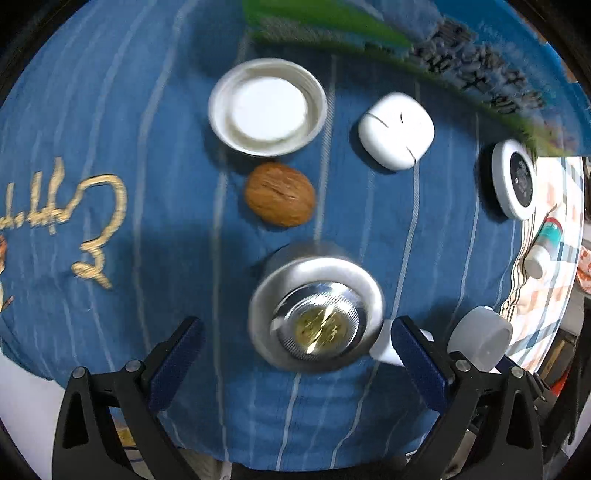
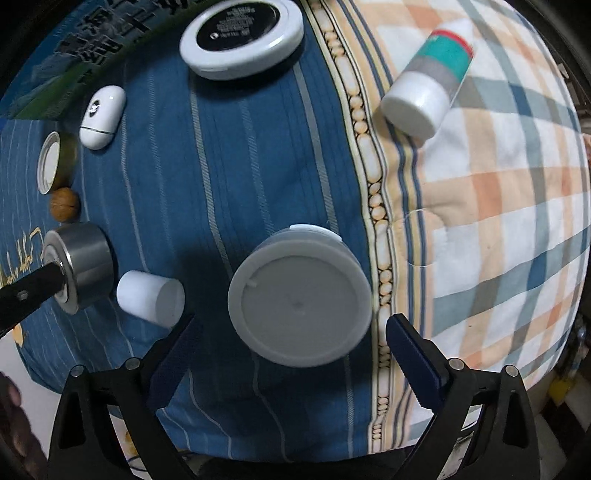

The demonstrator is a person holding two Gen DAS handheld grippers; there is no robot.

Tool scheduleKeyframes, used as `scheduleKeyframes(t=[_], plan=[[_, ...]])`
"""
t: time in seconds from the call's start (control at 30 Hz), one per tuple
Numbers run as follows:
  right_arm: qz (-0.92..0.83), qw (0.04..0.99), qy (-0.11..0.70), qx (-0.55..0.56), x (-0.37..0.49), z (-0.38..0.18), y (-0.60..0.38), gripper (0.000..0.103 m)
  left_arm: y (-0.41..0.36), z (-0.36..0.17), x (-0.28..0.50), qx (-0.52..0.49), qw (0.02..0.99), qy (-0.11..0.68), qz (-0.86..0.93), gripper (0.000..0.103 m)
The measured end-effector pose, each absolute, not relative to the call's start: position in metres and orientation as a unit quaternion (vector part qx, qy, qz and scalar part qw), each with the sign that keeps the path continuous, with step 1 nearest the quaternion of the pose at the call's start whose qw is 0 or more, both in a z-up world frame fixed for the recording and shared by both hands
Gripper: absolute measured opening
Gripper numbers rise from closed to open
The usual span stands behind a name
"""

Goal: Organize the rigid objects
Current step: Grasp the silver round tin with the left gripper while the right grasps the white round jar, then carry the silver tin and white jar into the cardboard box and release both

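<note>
Jaws, left: the left gripper [image 1: 295,334] stands wide apart over the steel canister [image 1: 316,314], one blue pad to each side, neither pressing on it.
Jaws, right: the right gripper [image 2: 293,336] is spread just as wide around the grey-white round tub [image 2: 299,301], with clear gaps on both sides; nothing is held.
Small white cylinder: lying on its side [image 2: 150,297] between the canister and the tub, close to the left gripper's right pad.
Walnut: just beyond the canister [image 1: 280,194], loose on the blue striped cloth [image 1: 147,110].
White lid: upturned [image 1: 267,107], just past the walnut.
Earbud case: white, rounded [image 1: 396,131], to the right of the lid.
Round compact: white rim, black centre [image 2: 242,35], at the cloth's far edge.
Tube bottle: on its side on the checked quilt [image 2: 498,166], teal and grey banded [image 2: 430,96], well apart from the rest.
Box: blue and green printed carton [image 1: 369,33] along the far side.
Risk, surface: the bedding looks soft, so a push while closing could tip the canister or tub rather than seat it.
Risk, neighbours: the small cylinder and walnut look free to roll if a pad clips them.
Risk, blur: both views are smeared, so alignment over each target is hard to judge.
Writing: gold script stitched on the cloth, large dark characters on the carton and small print on the compact, none legible.
</note>
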State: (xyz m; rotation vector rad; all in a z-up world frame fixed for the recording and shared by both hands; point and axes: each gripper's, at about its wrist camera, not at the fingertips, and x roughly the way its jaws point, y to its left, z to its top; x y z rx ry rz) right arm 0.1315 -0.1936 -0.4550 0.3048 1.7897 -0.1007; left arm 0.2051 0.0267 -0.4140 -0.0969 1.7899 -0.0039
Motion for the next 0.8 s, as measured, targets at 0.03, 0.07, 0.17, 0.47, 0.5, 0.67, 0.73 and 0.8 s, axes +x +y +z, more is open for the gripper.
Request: scheduleKeyframes(t=[0.03,0.07,0.17,0.47,0.5,0.67,0.73,0.8], plan=[[-0.047,0.615,0.776,0.133,0.133,-0.46,-0.194,0.098,0.024,-0.417,0.206,-0.038,0.623,0.782,-0.003,0.103],[-0.053,0.615,0.776,0.132,0.133,-0.465,-0.196,0.097,0.021,-0.421,0.207,-0.031,0.621,0.783,-0.005,0.103],[-0.064,0.607,0.781,0.135,0.136,-0.48,-0.198,0.089,0.011,-0.431,0.21,-0.006,0.619,0.785,-0.012,0.094],[-0.089,0.596,0.788,0.123,0.143,-0.503,-0.193,0.081,0.001,-0.449,0.203,0.038,0.628,0.777,-0.017,0.069],[-0.091,0.599,0.786,0.122,0.143,-0.504,-0.192,0.076,-0.001,-0.445,0.2,0.04,0.632,0.774,-0.017,0.069],[-0.096,0.604,0.784,0.108,0.142,-0.515,-0.186,0.07,-0.008,-0.429,0.176,0.061,0.644,0.762,-0.023,0.069],[-0.096,0.605,0.784,0.104,0.139,-0.521,-0.178,0.07,-0.008,-0.421,0.166,0.062,0.648,0.759,-0.025,0.069],[-0.091,0.607,0.782,0.102,0.131,-0.523,-0.176,0.07,-0.008,-0.416,0.149,0.059,0.653,0.755,-0.027,0.069]])
